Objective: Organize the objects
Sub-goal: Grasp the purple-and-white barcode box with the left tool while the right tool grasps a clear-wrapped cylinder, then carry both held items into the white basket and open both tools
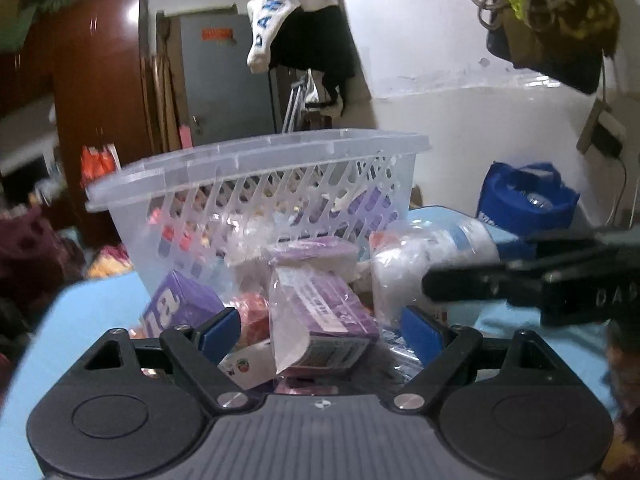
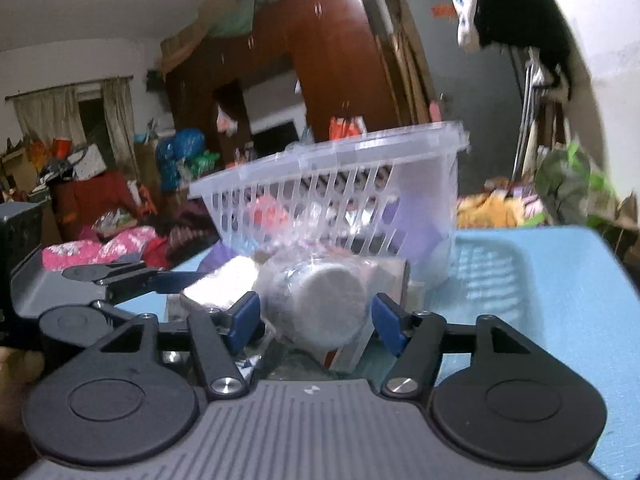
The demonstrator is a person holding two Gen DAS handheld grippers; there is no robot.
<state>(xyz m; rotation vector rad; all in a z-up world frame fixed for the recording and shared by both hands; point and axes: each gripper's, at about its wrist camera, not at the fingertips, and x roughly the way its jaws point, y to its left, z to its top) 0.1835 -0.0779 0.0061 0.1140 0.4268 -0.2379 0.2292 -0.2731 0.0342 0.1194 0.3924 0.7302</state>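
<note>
I have a gripper in each hand, and both point at a pile of small things on the light blue table top [image 2: 540,280]. Behind the pile stands the clear plastic basket with slotted sides [image 1: 256,184], tipped a little, with some packets already inside.

My right gripper [image 2: 316,316] is around the round white jar wrapped in a clear plastic bag [image 2: 320,304]. The jar lies on its side, and its flat end faces me, so its long way runs straight ahead toward the basket. The blue pads sit on both sides of it, about half open. I think they touch the crinkly bag, but the picture is blurry, so I cannot tell if they press the jar.

My left gripper [image 1: 324,328] is wide open and holds nothing. The purple box in a clear plastic sleeve [image 1: 324,320] lies between its fingers, with one short end facing me. The pads stand apart from its sides. A second purple box with big white letters [image 1: 180,304] lies just to the left of it.

In the left view the right gripper comes in from the right side, near the jar. The right hand is the closer one to a grab. The basket is just ahead and higher, so I judge the jar must go up and forward over the rim.
</note>
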